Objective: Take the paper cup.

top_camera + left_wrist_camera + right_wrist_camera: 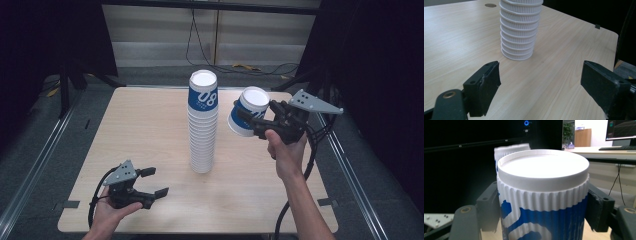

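A tall stack of ribbed white cups point(203, 125), upside down with a blue "08" cup on top, stands mid-table; its lower part point(520, 30) shows in the left gripper view. My right gripper point(250, 120) is shut on a single blue-and-white cup point(248, 111), held tilted in the air just right of the stack's top. In the right gripper view that cup point(542, 195) sits between the jaws, its flat white base up, and the stack's top point(510, 148) shows behind it. My left gripper point(154, 182) stands open near the table's front left, holding nothing point(541, 82).
The light wooden table point(145, 130) has bare wood left and right of the stack. Black curtains flank the scene. Cables point(240, 65) lie on the floor behind the table. A tripod leg point(65, 85) stands at the back left.
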### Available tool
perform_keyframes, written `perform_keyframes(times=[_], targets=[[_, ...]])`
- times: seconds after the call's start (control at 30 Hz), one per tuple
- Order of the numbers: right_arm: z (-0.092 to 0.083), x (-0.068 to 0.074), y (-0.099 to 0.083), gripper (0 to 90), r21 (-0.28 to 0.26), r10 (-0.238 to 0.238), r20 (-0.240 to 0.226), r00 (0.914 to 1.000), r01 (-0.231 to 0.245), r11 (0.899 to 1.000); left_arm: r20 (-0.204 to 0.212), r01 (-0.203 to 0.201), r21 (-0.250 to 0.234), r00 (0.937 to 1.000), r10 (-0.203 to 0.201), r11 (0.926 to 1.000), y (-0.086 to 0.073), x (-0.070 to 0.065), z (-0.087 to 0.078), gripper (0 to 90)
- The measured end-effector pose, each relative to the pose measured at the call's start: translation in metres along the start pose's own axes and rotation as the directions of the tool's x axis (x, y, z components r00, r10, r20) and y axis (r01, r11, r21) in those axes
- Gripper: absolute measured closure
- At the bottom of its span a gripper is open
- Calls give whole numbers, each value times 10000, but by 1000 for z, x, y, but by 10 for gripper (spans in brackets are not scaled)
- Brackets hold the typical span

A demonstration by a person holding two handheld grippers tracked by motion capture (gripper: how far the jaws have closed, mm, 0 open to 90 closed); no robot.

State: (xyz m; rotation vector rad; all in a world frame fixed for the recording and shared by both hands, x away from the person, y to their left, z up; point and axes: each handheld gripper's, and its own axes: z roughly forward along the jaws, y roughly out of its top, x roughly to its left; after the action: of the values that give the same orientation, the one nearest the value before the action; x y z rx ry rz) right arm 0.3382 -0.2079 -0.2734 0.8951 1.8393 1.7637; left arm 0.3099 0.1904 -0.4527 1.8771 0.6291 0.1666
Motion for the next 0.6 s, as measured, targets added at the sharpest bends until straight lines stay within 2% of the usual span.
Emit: perform_keyframes(times=[0.27, 0.43, 0.6], targets=[[-1, 6, -22, 270, 173, 200, -461, 9987, -192, 9997, 238, -292, -254, 9993, 298, 9992, 15, -5, 11, 157], [0, 11, -37, 270, 458, 195, -615, 9979, -167, 9988, 475, -415, -536, 9979, 441, 9977, 26, -10, 16, 157], [3, 14, -50, 270, 587, 272, -844, 9961, -223, 9980, 685, -609, -525, 9956, 645, 9968, 37, -17, 25, 157]])
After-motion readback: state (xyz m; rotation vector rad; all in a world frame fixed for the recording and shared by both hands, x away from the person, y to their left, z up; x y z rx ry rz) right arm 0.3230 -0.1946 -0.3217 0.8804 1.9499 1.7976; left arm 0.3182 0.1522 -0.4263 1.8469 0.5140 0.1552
